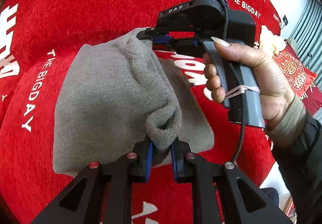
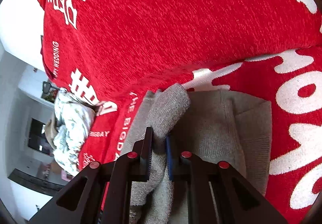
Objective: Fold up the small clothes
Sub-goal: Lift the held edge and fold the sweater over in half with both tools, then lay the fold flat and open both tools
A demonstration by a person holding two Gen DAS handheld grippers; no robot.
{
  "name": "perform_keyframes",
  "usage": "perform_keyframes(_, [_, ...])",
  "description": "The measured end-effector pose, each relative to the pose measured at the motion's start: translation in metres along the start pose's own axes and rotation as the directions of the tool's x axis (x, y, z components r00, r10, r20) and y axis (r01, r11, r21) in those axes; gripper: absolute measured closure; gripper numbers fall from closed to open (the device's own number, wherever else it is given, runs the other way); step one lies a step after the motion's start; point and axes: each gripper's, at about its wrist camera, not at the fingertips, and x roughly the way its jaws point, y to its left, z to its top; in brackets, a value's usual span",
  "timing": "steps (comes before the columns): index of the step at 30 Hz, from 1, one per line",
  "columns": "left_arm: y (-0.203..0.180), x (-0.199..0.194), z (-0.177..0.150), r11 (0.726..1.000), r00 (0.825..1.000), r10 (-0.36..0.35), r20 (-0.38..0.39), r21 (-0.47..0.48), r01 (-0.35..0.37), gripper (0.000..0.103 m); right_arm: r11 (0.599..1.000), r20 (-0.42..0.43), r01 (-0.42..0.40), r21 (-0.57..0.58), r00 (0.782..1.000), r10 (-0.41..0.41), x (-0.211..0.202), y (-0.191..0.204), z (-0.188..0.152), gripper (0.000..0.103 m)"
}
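Observation:
A small grey knit garment (image 1: 112, 91) lies on a red plush cover with white lettering (image 1: 84, 8). My left gripper (image 1: 162, 143) is shut on a bunched near corner of the garment and lifts it over the rest. My right gripper (image 1: 150, 37), held in a hand, is shut on the far corner of the same lifted edge. In the right wrist view the right gripper (image 2: 159, 143) pinches a roll of the grey garment (image 2: 217, 123), whose lower layers lie flat on the red cover (image 2: 161, 22).
A crumpled white patterned cloth (image 2: 70, 123) lies at the cover's edge. A red embroidered cushion (image 1: 291, 69) and a pale cloth (image 1: 271, 40) lie at the far right. The red cover rises into a backrest behind the garment. Beyond the cover's edge is a room floor.

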Motion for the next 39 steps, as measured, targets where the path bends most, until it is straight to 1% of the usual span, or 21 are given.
perform_keyframes(7, [-0.015,-0.020,0.012,0.999,0.999,-0.023,0.025,0.041,0.022,0.086,1.000,0.041,-0.025,-0.012,0.999,0.025,-0.022,0.003,0.008,0.090])
perform_keyframes(16, [-0.026,-0.022,0.014,0.997,0.999,-0.042,0.005,0.058,0.041,0.086,1.000,0.061,-0.014,-0.013,0.998,0.015,-0.039,-0.008,0.009,0.090])
perform_keyframes(20, [-0.024,-0.008,0.012,0.997,0.998,-0.052,-0.036,0.053,0.054,0.086,1.000,0.057,0.015,0.023,0.998,-0.016,-0.035,-0.030,0.006,0.091])
perform_keyframes(21, [-0.023,-0.004,0.011,0.997,0.998,-0.052,-0.045,0.055,0.054,0.086,0.999,0.053,0.030,0.038,0.998,-0.032,-0.032,-0.039,0.005,0.091])
perform_keyframes(22, [-0.024,0.002,0.008,0.997,0.997,-0.047,-0.062,0.058,0.051,0.086,0.998,0.051,0.039,0.046,0.998,-0.041,-0.030,-0.045,0.004,0.094])
perform_keyframes(25, [-0.021,0.015,0.003,0.997,0.994,-0.040,-0.099,0.056,0.046,0.086,0.995,0.042,0.057,0.082,0.997,-0.061,-0.023,-0.064,0.000,0.094])
perform_keyframes(28, [-0.014,0.021,-0.001,0.998,0.993,-0.034,-0.117,0.049,0.040,0.086,0.994,0.035,0.080,0.070,0.996,-0.083,-0.017,-0.069,-0.003,0.094])
perform_keyframes(32, [-0.009,0.019,-0.001,0.998,0.992,-0.038,-0.118,0.049,0.044,0.086,0.994,0.037,0.092,0.064,0.995,-0.095,-0.015,-0.072,-0.004,0.094])
perform_keyframes(35, [-0.012,0.017,0.001,0.997,0.992,-0.037,-0.118,0.067,0.045,0.084,0.986,0.033,0.152,0.060,0.987,-0.155,-0.014,-0.071,-0.003,0.093])
perform_keyframes(36, [-0.013,0.016,0.001,0.997,0.991,-0.035,-0.128,0.063,0.043,0.066,0.985,0.032,0.157,0.069,0.987,-0.160,-0.016,-0.071,-0.003,0.092])
perform_keyframes(37, [-0.012,0.014,0.004,0.997,0.990,-0.045,-0.134,0.053,0.052,0.032,0.983,0.034,0.161,0.085,0.986,-0.164,-0.020,-0.070,-0.002,0.087])
perform_keyframes(38, [-0.009,0.007,0.004,0.998,0.991,-0.053,-0.122,0.031,0.057,0.019,0.981,0.040,0.170,0.095,0.984,-0.175,-0.025,-0.069,-0.002,0.086])
perform_keyframes(39, [-0.006,-0.002,0.002,0.999,0.996,-0.037,-0.085,0.014,0.038,0.009,0.980,0.051,0.175,0.091,0.982,-0.180,-0.032,-0.063,-0.003,0.086])
